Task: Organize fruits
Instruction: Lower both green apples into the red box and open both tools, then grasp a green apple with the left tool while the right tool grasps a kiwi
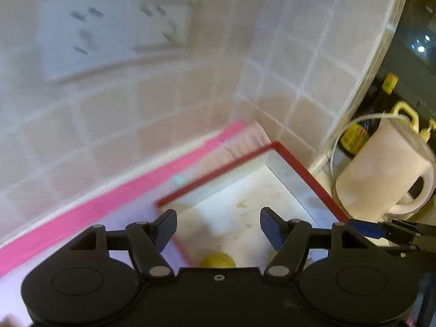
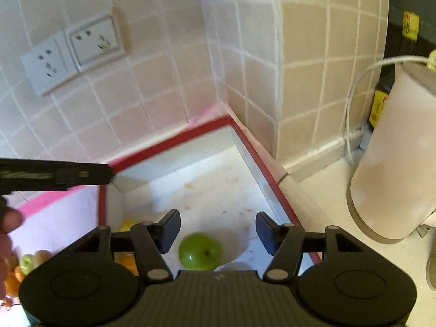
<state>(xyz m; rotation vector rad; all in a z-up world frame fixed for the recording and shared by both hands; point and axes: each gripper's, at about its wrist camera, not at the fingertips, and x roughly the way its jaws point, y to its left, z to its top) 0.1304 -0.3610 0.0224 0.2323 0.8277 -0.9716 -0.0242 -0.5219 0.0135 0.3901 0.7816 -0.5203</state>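
A white tray with a red rim (image 2: pixel 245 141) stands in the tiled corner; it also shows in the left wrist view (image 1: pixel 299 169). A green apple (image 2: pixel 200 250) lies on its floor. My right gripper (image 2: pixel 218 230) is open and empty just above the apple, jaws wide apart. A yellow fruit (image 2: pixel 126 224) and an orange (image 2: pixel 128 263) lie at the tray's left, partly hidden by my fingers. My left gripper (image 1: pixel 218 229) is open and empty above the tray, over a yellow-green fruit (image 1: pixel 218 260). The left gripper's finger (image 2: pixel 54 175) crosses the right wrist view.
A pink-rimmed container (image 1: pixel 109 204) stands left of the tray, against the wall. Several oranges and a green apple (image 2: pixel 26 263) lie at lower left. A white kettle (image 2: pixel 395 163) stands on the counter to the right, with bottles (image 1: pixel 354 136) behind. Wall sockets (image 2: pixel 70 54) are above.
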